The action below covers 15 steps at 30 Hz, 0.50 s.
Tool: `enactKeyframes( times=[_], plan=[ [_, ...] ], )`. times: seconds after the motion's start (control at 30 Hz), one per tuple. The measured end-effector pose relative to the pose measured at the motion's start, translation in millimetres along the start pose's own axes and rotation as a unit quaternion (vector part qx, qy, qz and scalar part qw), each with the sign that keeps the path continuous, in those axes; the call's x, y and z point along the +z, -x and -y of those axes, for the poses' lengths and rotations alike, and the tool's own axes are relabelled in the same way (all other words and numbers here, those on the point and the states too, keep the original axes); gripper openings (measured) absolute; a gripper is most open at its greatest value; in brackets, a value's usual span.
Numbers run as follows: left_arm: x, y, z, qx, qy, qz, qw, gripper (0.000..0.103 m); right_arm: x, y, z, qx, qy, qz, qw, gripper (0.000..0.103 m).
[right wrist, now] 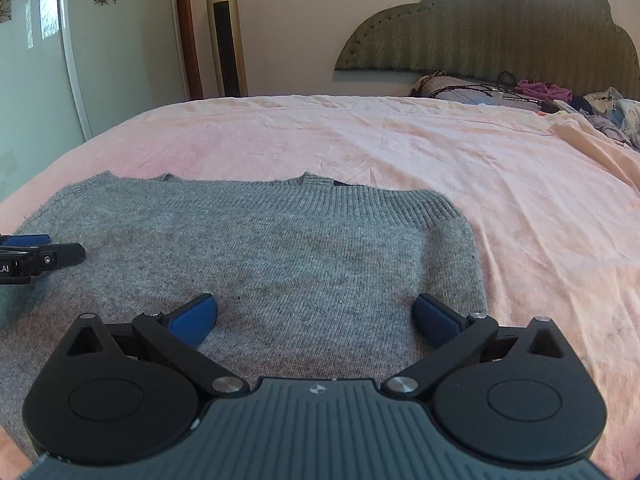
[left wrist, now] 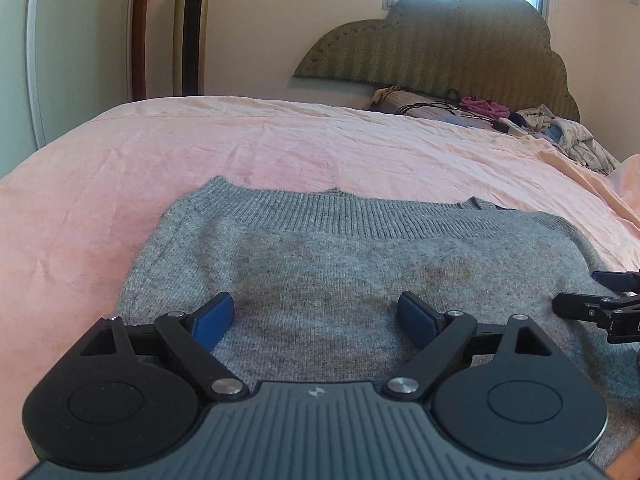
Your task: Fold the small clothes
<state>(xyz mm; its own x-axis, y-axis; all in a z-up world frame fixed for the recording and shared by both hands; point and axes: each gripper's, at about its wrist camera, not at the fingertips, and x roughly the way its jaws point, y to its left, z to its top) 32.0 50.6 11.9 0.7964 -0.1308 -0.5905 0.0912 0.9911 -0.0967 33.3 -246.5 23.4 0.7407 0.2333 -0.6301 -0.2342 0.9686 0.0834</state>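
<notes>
A grey knitted sweater lies flat on the pink bedsheet, its ribbed hem toward the far side. It also shows in the right wrist view. My left gripper is open and empty, just above the sweater's left half. My right gripper is open and empty over the sweater's right half, near its right edge. The right gripper's fingers show at the right edge of the left wrist view. The left gripper's fingers show at the left edge of the right wrist view.
The pink sheet spreads beyond the sweater. A pile of clothes and cables lies by the green headboard at the back right. A tall gold heater and a white wardrobe stand at the back left.
</notes>
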Motion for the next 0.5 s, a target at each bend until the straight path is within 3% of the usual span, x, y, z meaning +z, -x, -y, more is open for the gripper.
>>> enactKeyframes(
  times=[0.33, 0.43, 0.5],
  plan=[
    [2, -4, 4, 0.003, -0.017, -0.011, 0.9998, 0.095, 2, -3, -1, -0.003, 0.002, -0.004, 1.000, 0.103],
    [4, 8, 6, 0.018, -0.028, -0.026, 0.9991, 0.095, 4, 1, -3, -0.008, 0.013, -0.015, 1.000, 0.103],
    [3, 24, 3, 0.010, -0.009, -0.029, 0.9995, 0.095, 10, 14, -9, -0.029, 0.016, -0.034, 0.999, 0.103]
  ],
)
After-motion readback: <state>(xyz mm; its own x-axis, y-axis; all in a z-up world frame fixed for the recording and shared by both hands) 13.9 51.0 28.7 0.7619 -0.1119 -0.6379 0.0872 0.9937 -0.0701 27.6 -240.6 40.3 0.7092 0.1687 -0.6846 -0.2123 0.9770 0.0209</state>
